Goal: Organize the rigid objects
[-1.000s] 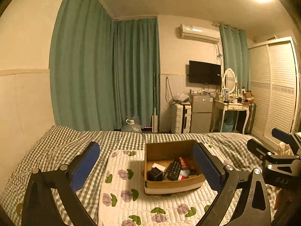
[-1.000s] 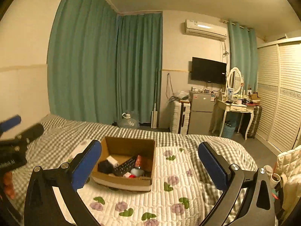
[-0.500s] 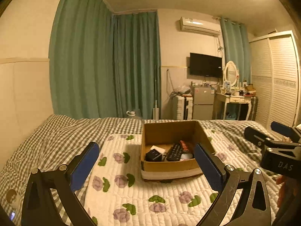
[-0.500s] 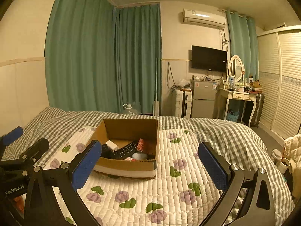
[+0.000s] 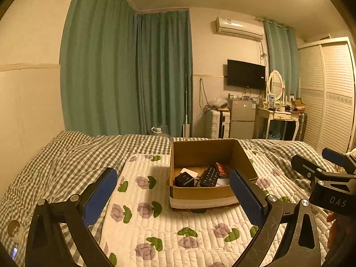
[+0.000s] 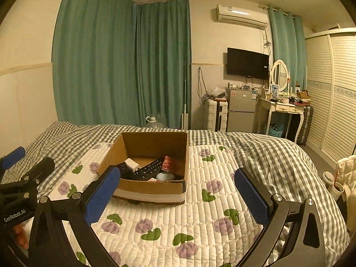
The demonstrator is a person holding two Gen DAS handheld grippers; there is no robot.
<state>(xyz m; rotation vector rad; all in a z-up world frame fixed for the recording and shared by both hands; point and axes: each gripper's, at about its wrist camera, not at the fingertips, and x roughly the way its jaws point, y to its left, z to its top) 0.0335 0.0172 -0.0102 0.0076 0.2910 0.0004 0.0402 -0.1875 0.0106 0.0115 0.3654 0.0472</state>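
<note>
An open cardboard box sits on a white flower-print quilt on the bed; it also shows in the right wrist view. Inside lie a black remote, a black cube-shaped item, a white item and a red packet. In the right wrist view I see the remote, the red packet and a pale blue round item. My left gripper is open and empty, short of the box. My right gripper is open and empty, near the box's front right corner.
The bed has a grey checked cover. Green curtains, a small fridge, a dressing table and a slatted wardrobe stand beyond the bed. The other gripper shows at each view's edge.
Both grippers have dropped lower and moved closer to the box, which now looks larger. Both stay open and empty.
</note>
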